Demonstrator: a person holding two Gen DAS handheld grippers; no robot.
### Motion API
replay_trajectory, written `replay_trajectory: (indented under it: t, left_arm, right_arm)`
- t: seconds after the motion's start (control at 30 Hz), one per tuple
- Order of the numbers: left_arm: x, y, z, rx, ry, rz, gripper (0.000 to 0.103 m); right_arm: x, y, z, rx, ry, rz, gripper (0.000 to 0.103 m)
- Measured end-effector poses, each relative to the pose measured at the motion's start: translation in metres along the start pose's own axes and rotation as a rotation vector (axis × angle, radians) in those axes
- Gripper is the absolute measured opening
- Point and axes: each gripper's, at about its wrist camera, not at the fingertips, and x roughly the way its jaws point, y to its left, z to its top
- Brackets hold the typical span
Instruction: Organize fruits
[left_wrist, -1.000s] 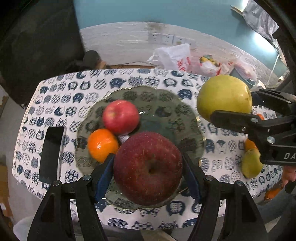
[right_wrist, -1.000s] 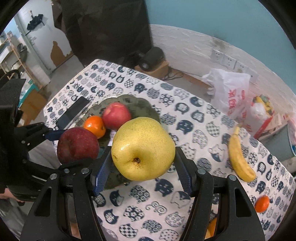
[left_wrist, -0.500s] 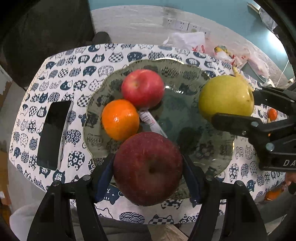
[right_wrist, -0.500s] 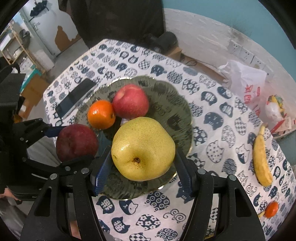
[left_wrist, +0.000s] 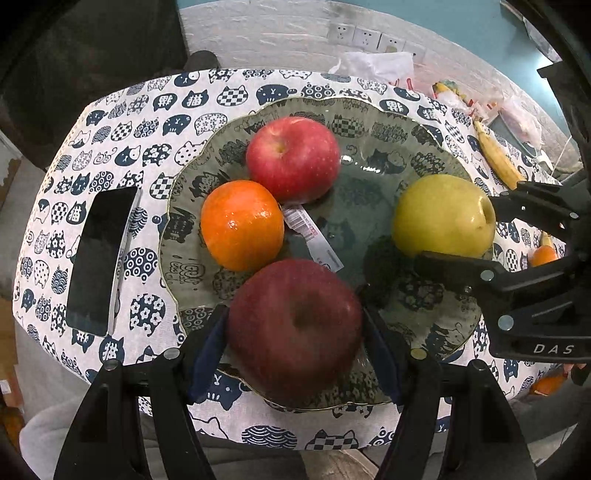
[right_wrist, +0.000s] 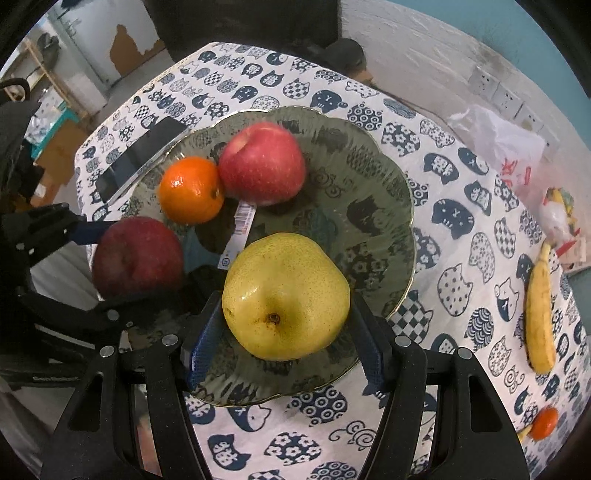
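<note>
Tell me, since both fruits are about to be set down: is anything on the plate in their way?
Nothing blocks either. The dark red apple and the yellow pear hang over bare plate; the orange and the red apple sit apart at the far side.

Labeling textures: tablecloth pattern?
White tablecloth with navy cat-head prints; clearest in right wrist view.

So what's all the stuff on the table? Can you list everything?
Plate: one, greenish glass, middle of table.
Red apple: one, on plate.
Orange: one, on plate beside red apple.
Label: one, white, on plate.
Phone: one, black, beside plate.
Banana: one, yellow, on tablecloth.
Small orange: one, table edge.
Plastic bag: one, white, behind table.
Left gripper: holds dark red apple.
Right gripper: holds yellow pear.
</note>
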Motion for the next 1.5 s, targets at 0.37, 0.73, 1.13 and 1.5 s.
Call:
replay_trajectory:
  t: [0.37,0.73,1.13,1.5]
  left_arm:
    - [0.004,0.008,-0.003,-0.025,0.03,0.013,0.073]
    - [-0.003,0.002,-0.003,-0.004,0.016,0.024,0.073]
    - [-0.008,0.001,-0.006,0.002,0.012,0.034,0.074]
    - [-0.028,-0.012,0.0,0.022,-0.037,0.043,0.074]
  right_arm:
    - [0.001,-0.003,-0.001,0.006,-0.006,0.02,0.066]
    - [-0.002,-0.001,-0.003,0.014,-0.004,0.06,0.071]
    - [-0.002,0.004,-0.004,-0.004,0.004,0.066,0.072]
    - [-0.026,-0.003,-0.005,0.029,-0.058,0.075,0.072]
